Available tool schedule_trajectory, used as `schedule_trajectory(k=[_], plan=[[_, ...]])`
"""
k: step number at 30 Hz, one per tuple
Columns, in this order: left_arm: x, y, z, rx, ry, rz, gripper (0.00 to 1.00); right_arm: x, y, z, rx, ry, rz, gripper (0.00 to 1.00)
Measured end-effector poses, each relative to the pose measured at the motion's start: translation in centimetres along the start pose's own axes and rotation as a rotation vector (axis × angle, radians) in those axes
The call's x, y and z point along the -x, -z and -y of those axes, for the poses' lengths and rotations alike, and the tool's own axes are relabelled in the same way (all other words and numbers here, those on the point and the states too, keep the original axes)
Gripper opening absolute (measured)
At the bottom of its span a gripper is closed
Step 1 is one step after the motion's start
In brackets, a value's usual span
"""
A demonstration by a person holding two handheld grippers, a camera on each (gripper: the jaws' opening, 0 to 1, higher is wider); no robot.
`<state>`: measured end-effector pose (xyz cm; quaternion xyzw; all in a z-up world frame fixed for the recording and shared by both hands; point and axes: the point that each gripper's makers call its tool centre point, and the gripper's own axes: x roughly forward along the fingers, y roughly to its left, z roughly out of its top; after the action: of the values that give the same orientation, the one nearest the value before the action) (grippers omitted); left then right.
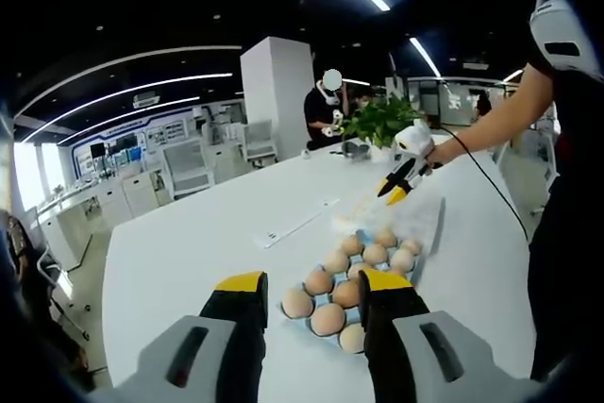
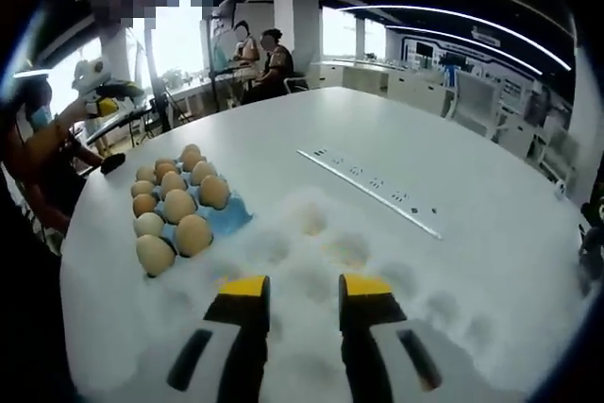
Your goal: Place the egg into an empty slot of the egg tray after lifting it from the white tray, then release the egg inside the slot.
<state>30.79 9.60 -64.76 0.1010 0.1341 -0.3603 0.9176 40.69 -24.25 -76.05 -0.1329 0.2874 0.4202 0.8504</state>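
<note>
**Two empty grippers over a table of eggs**

We see a large white table (image 1: 208, 233). On it a blue egg tray (image 2: 226, 217) holds brown eggs (image 2: 193, 233), just left of the white tray (image 2: 311, 261), where two eggs (image 2: 314, 221) rest in hollows. Our right gripper (image 2: 304, 292) hovers over the white tray, jaws apart and empty. Our left gripper (image 1: 314, 287) hangs near the egg tray, jaws apart, empty.

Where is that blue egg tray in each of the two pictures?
Left gripper view: the blue egg tray lies low and centre-right, just past the claw tips.
Right gripper view: the blue egg tray lies left of centre, beside the white tray.
Shared landmark: the long strip on the table.
</note>
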Motion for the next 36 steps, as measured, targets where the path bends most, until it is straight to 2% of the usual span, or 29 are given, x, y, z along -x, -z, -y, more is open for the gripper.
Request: schedule_trajectory(k=[13,24,36], plan=[[-0.3,-0.3,0.2,-0.005,0.007,-0.001,0.39,2.7,2.1,3.0,-0.038,0.085,-0.019,0.29],[-0.4,-0.4,0.2,-0.006,0.008,-0.005,0.39,5.8,4.3,8.0,-0.087,0.242,-0.030,0.29],[-0.5,-0.2,0.2,-0.006,0.010,-0.011,0.38,6.8,6.5,11.0,-0.126,0.348,-0.083,0.28]])
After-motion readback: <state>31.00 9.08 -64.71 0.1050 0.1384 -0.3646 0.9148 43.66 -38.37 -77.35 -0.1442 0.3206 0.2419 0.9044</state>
